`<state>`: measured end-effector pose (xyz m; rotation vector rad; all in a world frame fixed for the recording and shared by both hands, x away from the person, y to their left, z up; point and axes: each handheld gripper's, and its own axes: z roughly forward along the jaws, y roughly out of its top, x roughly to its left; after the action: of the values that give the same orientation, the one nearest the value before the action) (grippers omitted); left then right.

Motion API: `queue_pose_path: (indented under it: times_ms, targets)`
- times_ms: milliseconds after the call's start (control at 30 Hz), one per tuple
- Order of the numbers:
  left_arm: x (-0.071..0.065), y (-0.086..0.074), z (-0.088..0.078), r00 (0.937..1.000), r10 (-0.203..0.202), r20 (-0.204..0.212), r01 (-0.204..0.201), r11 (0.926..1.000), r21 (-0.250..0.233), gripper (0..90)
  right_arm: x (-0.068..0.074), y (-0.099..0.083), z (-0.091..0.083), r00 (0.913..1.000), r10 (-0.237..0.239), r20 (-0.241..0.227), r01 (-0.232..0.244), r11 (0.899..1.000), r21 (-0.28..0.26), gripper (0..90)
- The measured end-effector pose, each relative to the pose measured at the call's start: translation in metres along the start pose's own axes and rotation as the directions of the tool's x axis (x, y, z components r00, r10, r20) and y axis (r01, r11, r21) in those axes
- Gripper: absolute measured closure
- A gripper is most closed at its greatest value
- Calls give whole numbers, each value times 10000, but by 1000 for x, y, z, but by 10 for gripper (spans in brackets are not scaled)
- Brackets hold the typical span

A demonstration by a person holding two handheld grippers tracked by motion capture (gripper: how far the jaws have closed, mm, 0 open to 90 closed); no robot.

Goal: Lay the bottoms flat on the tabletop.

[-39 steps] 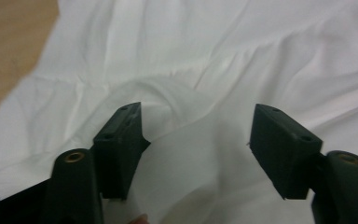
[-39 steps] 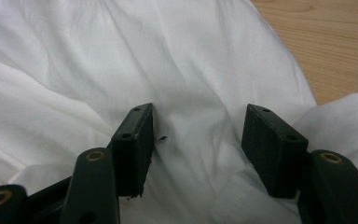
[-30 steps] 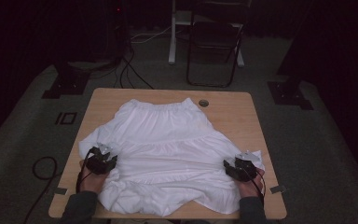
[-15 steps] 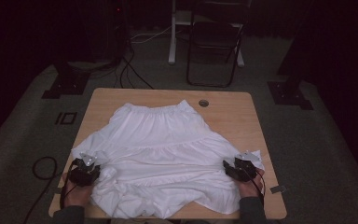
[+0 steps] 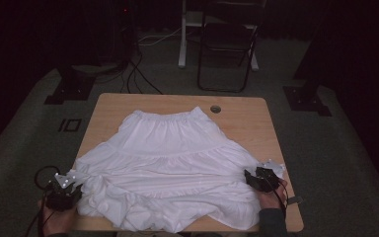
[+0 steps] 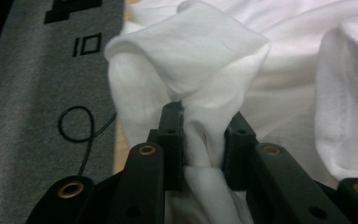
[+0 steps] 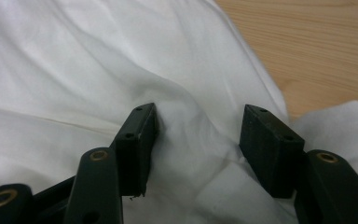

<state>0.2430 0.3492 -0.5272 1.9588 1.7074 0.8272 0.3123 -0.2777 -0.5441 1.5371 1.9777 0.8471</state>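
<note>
White skirt (image 5: 170, 168) spread on a wooden table (image 5: 246, 116), my two grippers at its near corners.

The skirt's waistband points away from me, its hem bunched along the near edge. My left gripper (image 6: 204, 140) has its jaws closed on a twisted fold of hem at the table's left edge. My right gripper (image 7: 198, 140) rests on the fabric near the right corner, jaws wide apart, gripping nothing.

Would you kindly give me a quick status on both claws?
Left claw shut on skirt hem. Right claw open over skirt. Nothing in the way.
</note>
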Motion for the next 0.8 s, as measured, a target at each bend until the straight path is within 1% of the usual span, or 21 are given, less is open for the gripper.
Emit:
queue_pose_path:
  times_ms: [67,133,167,300,333,400,433,500,533,667,733,800]
  targets:
    - [2,-1,0,9998,12,-206,-10,10000,57,711,-5,-1,-2,9998,128,117,-128,9999,49,462]
    - [5,-3,0,9997,-104,-202,106,9999,73,696,-9,-2,-4,9988,213,451,-218,9997,114,463]
    - [5,-3,0,9996,-105,-253,107,9999,67,691,-12,-3,-5,9981,304,538,-312,9994,139,463]
    - [9,-6,-2,9989,-263,-387,266,9996,86,672,-23,-7,-9,9944,641,843,-658,9977,175,464]
    - [11,-6,-2,9987,-313,-404,316,9995,75,668,-26,-8,-11,9926,706,987,-727,9972,180,463]
    - [14,-7,-3,9973,-399,-609,404,9992,63,660,-31,-9,-12,9895,845,1172,-871,9960,180,464]
    - [17,-7,-5,9965,-526,-651,530,9986,51,656,-33,-10,-13,9881,931,1223,-960,9952,181,464]
    - [22,-6,-8,9944,-801,-690,796,9968,-93,627,-36,-11,-14,9858,1043,1319,-1075,9941,172,464]
    - [23,-5,-11,9933,-934,-675,923,9955,-191,607,-36,-11,-14,9855,1091,1297,-1120,9936,150,464]
    - [24,7,-23,9924,-1158,-418,1120,9902,-836,563,-35,-11,-14,9883,974,1177,-996,9950,126,457]
    - [21,16,-28,9930,-1147,-282,1109,9874,-1125,530,-34,-10,-14,9899,918,1083,-940,9955,153,452]
    - [16,26,-31,9944,-1055,-47,1038,9849,-1386,521,-32,-8,-17,9908,853,1053,-860,9963,21,453]
